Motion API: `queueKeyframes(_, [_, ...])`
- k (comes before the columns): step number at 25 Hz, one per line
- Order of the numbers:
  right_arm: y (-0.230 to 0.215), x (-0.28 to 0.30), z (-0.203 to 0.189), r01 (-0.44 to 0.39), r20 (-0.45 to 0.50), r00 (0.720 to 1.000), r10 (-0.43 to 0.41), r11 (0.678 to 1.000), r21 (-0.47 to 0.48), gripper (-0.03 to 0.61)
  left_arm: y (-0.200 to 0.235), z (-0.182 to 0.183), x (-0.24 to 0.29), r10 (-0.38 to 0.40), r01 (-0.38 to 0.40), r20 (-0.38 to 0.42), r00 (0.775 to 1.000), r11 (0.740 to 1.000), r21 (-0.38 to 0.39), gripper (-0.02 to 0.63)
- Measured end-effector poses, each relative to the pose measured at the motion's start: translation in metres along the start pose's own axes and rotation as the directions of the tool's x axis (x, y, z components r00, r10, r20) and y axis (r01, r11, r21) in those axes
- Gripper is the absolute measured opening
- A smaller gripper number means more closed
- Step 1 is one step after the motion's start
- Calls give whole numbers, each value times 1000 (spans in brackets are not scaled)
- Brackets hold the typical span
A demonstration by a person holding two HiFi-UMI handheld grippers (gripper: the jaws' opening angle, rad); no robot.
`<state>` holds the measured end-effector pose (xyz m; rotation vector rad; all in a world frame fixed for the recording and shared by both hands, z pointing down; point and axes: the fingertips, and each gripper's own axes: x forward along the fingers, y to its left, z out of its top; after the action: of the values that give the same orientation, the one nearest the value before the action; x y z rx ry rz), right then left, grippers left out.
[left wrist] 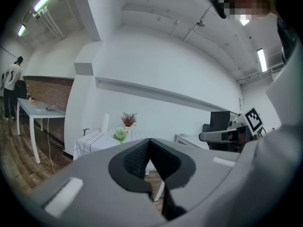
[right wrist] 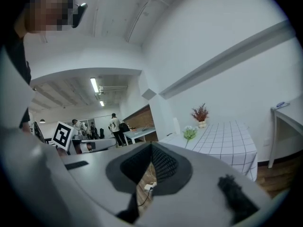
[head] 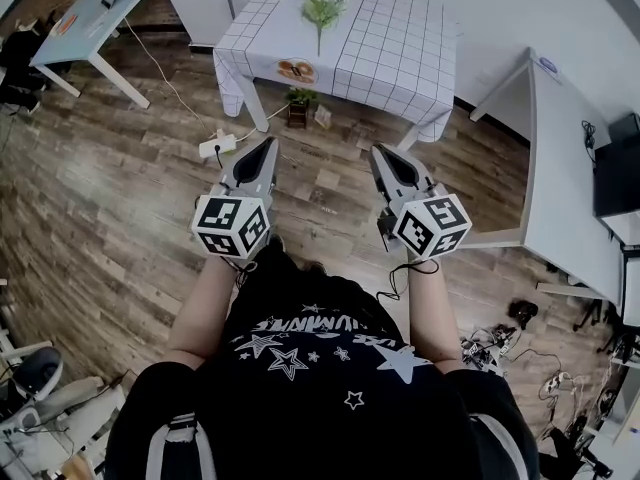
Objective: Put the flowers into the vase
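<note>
A bunch of white and green flowers (head: 322, 10) lies on the table with the checked cloth (head: 400, 58), far ahead of me across the wooden floor. It also shows small in the left gripper view as the flowers (left wrist: 121, 135) and in the right gripper view as the flowers (right wrist: 190, 133). A tall white vase (right wrist: 176, 125) stands at the table's far left corner. My left gripper (head: 268, 146) and right gripper (head: 378, 153) are held side by side at chest height, pointing at the table. Both are shut with nothing in them: left gripper (left wrist: 149, 141), right gripper (right wrist: 151, 145).
A pot of dried red stems (right wrist: 200, 113) stands at the table's back. A small potted plant (head: 299, 101) and a power strip (head: 218, 146) sit on the floor by the table. A white desk (head: 565, 168) is at right, a blue-topped table (head: 95, 18) at left. People (right wrist: 113, 126) stand far off.
</note>
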<state>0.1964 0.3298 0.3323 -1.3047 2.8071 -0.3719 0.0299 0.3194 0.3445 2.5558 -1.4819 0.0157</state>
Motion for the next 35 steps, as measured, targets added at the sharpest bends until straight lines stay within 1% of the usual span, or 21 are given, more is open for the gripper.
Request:
queueKeyframes(4, [0,3,3,-53,55,997,50,998,47,14,1,0,3,4,-4,8,1000,1000,-6,8])
queueKeyframes(9, [-5,24,-13,-39,-9,999,39,998,40,14,17,-16,1,32,-33,-27,999,999,-27,8])
queueKeyframes(13, [-9,44,-15,-32,-23,999,33,999,37,14,41,-16,10,44,-45,-24,999,998,-45,9])
queueKeyframes(16, [-19,59,-12,-15,-30,999,16,1000,23,14,57,-10,26,41,-41,-12,999,998,-47,9])
queueKeyframes(20, [-36,86,-3,6,-24,1000,-6,999,32,14,79,2,50,30,-29,7,1000,999,-46,9])
queueKeyframes(28, [-71,155,9,48,-49,998,-46,998,41,14,138,9,108,12,-13,-17,1000,997,-78,9])
queueKeyframes(32, [-90,189,16,68,-59,996,-66,997,41,14,164,18,142,-1,0,-21,1000,997,-79,8])
queueKeyframes(35, [-104,211,20,89,-71,994,-86,995,48,14,177,23,163,-26,24,-25,999,997,-70,8])
